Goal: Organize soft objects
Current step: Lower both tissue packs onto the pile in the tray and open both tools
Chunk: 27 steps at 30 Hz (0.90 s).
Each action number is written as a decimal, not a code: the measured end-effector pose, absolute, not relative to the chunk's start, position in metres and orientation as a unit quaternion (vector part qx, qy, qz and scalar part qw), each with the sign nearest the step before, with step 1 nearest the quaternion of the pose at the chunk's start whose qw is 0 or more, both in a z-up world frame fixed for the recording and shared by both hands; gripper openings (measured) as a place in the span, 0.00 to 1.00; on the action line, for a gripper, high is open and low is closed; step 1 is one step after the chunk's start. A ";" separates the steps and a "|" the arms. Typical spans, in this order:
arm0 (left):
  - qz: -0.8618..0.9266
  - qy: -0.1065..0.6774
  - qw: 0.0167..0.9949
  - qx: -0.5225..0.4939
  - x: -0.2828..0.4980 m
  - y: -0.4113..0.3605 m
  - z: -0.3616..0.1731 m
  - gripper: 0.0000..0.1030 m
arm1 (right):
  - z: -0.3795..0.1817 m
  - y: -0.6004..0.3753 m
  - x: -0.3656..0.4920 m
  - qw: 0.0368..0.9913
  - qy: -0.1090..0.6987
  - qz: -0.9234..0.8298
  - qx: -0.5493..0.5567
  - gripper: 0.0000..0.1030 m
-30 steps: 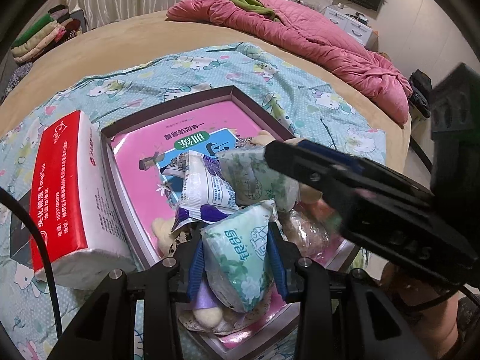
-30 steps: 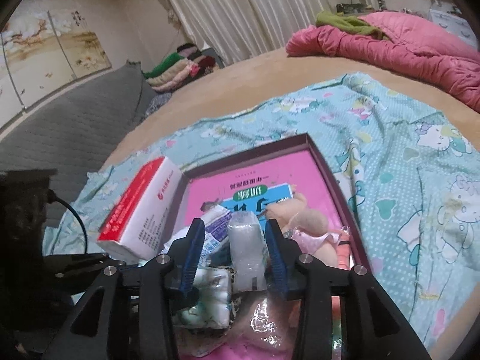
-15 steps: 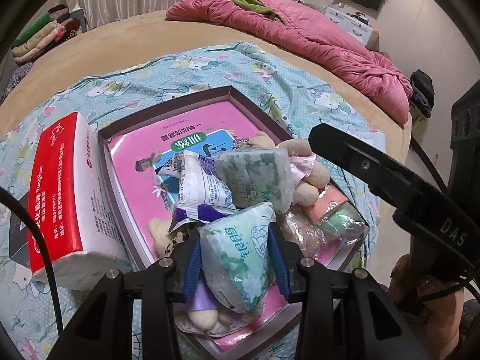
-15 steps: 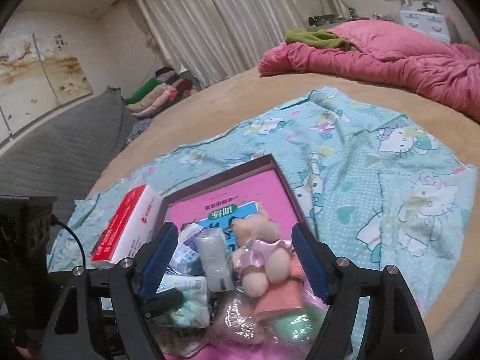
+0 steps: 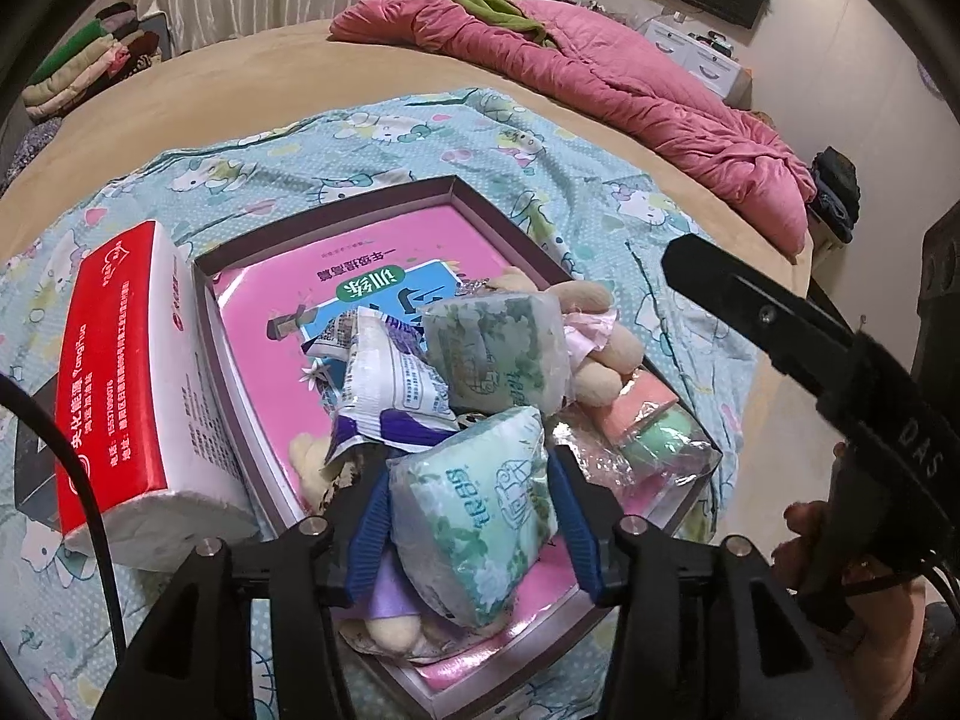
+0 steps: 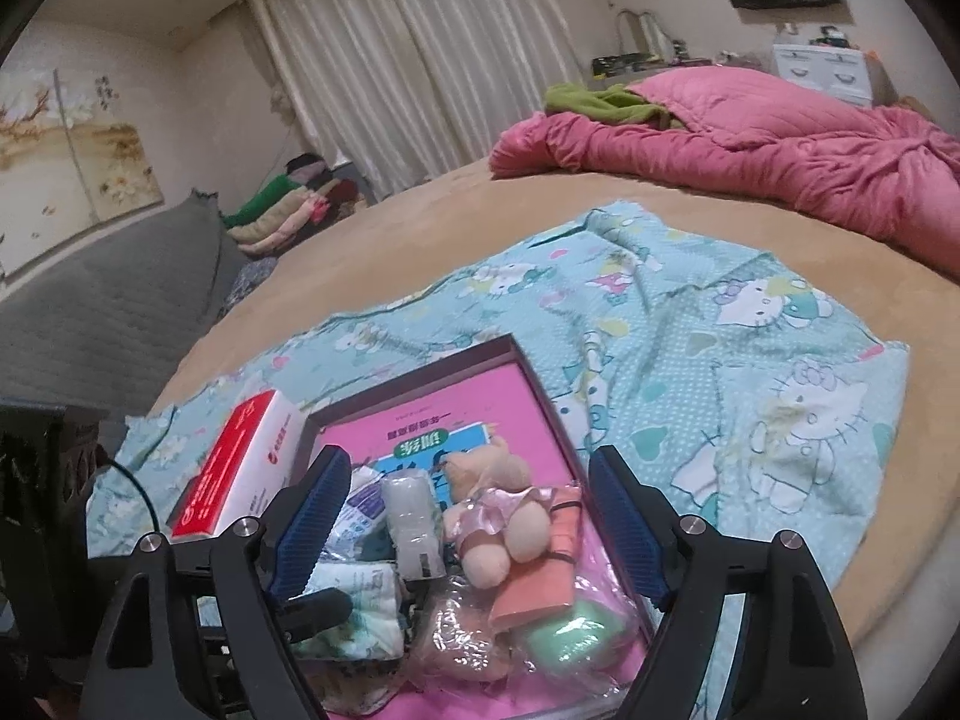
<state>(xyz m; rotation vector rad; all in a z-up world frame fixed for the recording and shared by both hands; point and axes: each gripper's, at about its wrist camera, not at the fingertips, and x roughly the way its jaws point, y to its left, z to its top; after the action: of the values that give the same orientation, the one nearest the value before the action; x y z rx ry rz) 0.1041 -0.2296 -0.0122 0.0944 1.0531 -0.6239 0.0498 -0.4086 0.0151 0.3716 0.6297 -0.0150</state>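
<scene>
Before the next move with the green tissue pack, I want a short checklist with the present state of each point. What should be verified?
1. Left hand-held gripper shut on the green tissue pack: ok, both blue pads press its sides.
2. Pack lifted free of the pile: cannot tell; its underside is hidden.
3. Right hand-held gripper open and holding nothing: ok.
4. Right hand-held gripper away from the pack: ok, it hangs above the plush toy.
5. Box has bare room at its far end: ok.
6. Red tissue box outside the box, against its left wall: ok.
</scene>
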 end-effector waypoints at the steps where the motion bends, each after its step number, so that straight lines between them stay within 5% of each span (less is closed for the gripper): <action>1: -0.294 0.493 0.818 0.043 0.103 -0.230 -0.012 0.52 | 0.015 -0.411 0.049 0.933 0.308 -0.010 0.186 0.81; 27: -0.256 0.449 0.850 0.103 0.105 -0.229 -0.027 0.64 | 0.008 -0.419 0.041 0.917 0.325 -0.026 0.230 0.81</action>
<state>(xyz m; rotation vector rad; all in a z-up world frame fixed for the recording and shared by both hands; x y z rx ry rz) 0.1052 -0.2293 -0.0272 0.2169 0.9449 -0.5384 0.0411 -0.4187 0.0077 0.4730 0.6688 -0.0528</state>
